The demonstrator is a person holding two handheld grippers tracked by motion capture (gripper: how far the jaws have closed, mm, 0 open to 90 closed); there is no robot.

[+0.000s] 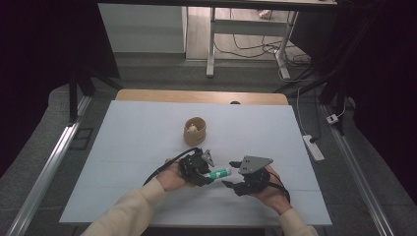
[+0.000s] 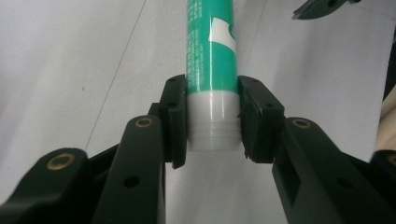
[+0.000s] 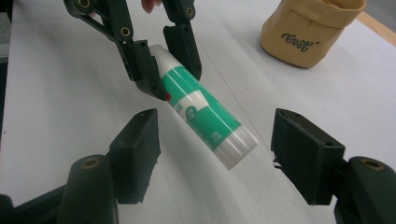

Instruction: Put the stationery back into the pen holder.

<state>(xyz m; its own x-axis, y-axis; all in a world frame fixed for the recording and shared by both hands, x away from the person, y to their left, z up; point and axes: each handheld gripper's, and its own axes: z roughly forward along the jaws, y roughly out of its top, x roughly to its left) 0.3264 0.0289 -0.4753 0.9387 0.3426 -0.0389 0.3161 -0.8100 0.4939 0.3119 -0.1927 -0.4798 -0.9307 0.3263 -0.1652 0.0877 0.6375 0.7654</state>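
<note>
Where cables trail over grey floor (image 1: pixel 255 73), white-covered table (image 1: pixel 147 132).

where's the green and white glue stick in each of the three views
High view: the glue stick lies low in the middle, between the left gripper and right gripper.
Left gripper view: top centre, its white end clamped between the jaws.
Right gripper view: centre, slanting down to the right.
Shared landmark: the white table, seen in all three.
</note>
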